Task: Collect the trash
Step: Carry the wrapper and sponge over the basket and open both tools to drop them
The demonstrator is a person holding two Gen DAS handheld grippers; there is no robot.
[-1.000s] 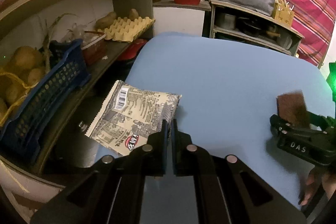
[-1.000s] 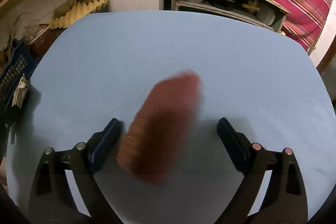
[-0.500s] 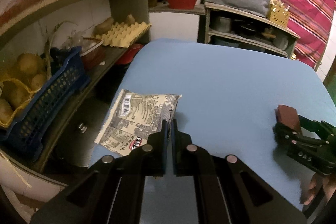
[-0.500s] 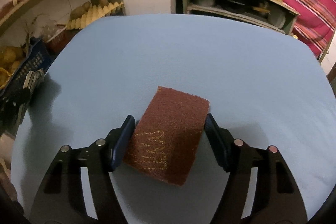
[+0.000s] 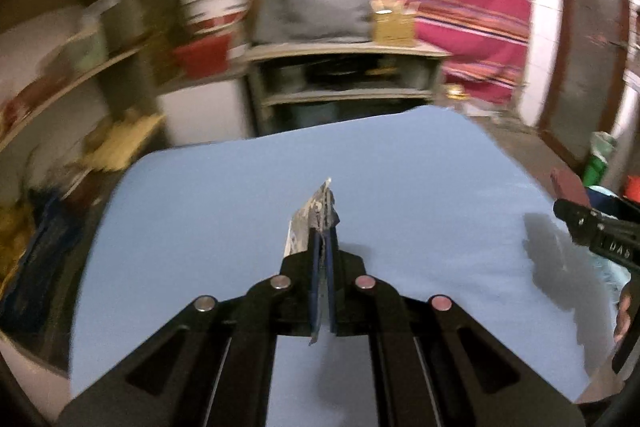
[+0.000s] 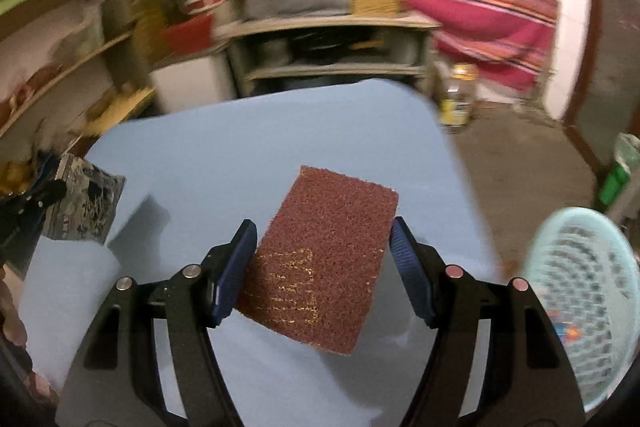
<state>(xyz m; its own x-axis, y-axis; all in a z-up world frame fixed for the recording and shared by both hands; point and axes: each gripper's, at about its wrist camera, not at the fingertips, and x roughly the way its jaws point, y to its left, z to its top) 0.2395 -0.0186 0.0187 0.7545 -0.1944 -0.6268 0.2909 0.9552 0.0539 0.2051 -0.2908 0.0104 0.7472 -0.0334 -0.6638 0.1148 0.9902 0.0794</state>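
Left gripper [image 5: 323, 247] pinches edge-on wrapper [image 5: 310, 223], print unreadable.

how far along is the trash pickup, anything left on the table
Done: both pieces are off the blue table, which shows nothing else on its visible part. In hand: the left tongs are shut on the printed wrapper, and the right tongs clamp the brown scouring pad. Left: neither is binned. The pale blue basket beside the table looks like the likely drop spot.
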